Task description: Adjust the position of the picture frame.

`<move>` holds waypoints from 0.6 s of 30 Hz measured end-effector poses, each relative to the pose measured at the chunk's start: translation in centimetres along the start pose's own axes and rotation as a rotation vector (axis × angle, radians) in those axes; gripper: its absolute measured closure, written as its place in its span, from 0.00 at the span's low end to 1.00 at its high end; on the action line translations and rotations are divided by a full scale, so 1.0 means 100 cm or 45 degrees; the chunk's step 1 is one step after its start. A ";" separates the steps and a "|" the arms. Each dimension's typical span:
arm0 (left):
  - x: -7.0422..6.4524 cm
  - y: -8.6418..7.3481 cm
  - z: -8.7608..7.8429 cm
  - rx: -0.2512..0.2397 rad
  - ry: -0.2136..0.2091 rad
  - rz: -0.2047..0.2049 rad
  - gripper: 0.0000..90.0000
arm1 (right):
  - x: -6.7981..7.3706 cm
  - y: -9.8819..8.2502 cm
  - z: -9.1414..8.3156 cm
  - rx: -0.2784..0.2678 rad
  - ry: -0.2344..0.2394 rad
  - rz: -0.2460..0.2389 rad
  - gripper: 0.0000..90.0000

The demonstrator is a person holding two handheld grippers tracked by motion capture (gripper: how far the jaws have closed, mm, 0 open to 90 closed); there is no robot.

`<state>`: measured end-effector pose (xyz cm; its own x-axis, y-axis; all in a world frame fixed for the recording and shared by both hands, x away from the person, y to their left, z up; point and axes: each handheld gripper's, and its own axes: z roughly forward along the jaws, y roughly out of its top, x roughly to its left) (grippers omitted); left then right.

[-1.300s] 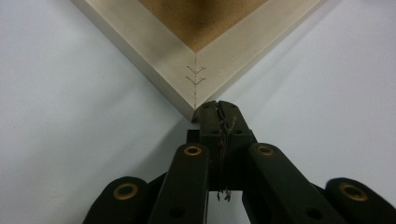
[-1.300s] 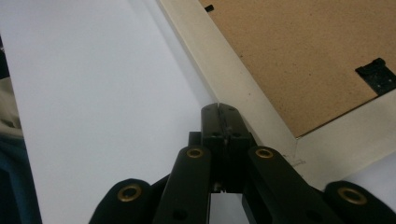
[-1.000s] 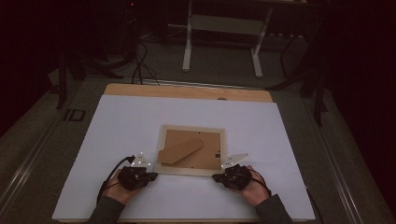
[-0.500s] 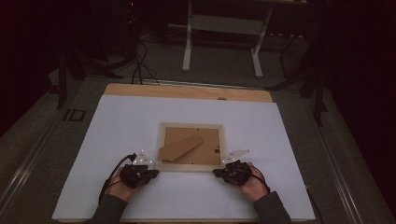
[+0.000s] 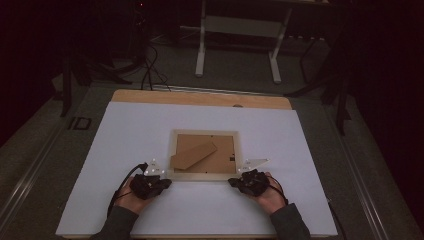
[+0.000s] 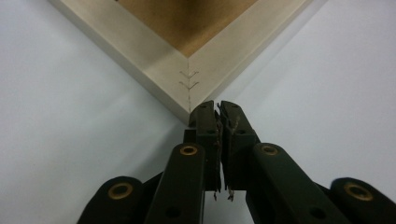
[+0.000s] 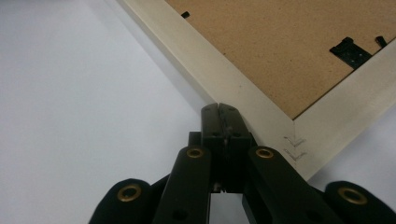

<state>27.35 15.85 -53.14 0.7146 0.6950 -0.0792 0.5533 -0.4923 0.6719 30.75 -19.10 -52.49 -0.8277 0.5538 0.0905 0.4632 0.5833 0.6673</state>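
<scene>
In the high view a picture frame (image 5: 205, 155) lies face down near the middle of the white worktop (image 5: 125, 130), its brown backing board up and the easel stand flat on it; the left tongs (image 5: 161, 183) sit just beside its near left corner and the right tongs (image 5: 235, 182) just beside its near right corner, so the frame lies between them and a little further from the person. The step in hand seems to be nudging or squaring the frame with both tips, and it is best done with equal, gentle pressure from both sides, low against the wood, so the frame slides and does not turn. In the left gripper view the left tongs (image 6: 217, 109) have just opened a very little but are still narrow, with nothing between them, and their tip touches or almost touches the mitred corner (image 6: 189, 88). In the right gripper view the right tongs (image 7: 220, 111) are fully closed and empty, their tip against the pale near rail of the frame (image 7: 243, 98), slightly beside the stapled corner joint (image 7: 294, 147).
</scene>
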 end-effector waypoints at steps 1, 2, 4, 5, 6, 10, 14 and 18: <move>0.000 0.000 -0.001 -0.005 -0.002 0.002 0.96 | 0.000 -0.001 -0.001 -0.002 0.003 -0.006 0.99; 0.000 0.000 -0.002 -0.018 -0.006 -0.002 0.96 | 0.000 -0.001 -0.001 -0.004 0.000 -0.007 0.98; 0.002 -0.001 -0.005 -0.042 -0.019 -0.009 0.95 | -0.001 -0.001 -0.003 -0.009 -0.004 0.003 0.98; 0.002 -0.001 -0.005 -0.042 -0.019 -0.009 0.94 | -0.001 -0.001 -0.003 -0.009 -0.004 0.003 0.98; 0.002 -0.001 -0.007 -0.064 -0.023 -0.013 0.94 | -0.003 -0.001 -0.006 -0.027 0.001 0.007 0.98; 0.003 -0.003 -0.012 -0.100 -0.020 -0.011 0.93 | -0.005 -0.002 -0.011 -0.061 -0.012 0.011 0.97; 0.004 -0.005 -0.015 -0.127 -0.013 -0.023 0.93 | -0.006 -0.002 -0.014 -0.082 -0.028 0.020 0.97; 0.006 -0.006 -0.016 -0.140 -0.001 -0.032 0.91 | -0.008 -0.003 -0.015 -0.084 -0.043 0.029 0.96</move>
<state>26.75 17.39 -52.35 0.7015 0.7060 -0.0972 0.5204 -0.4143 0.7467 30.82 -20.56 -51.67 -0.8053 0.5871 0.0819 0.4590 0.5301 0.7129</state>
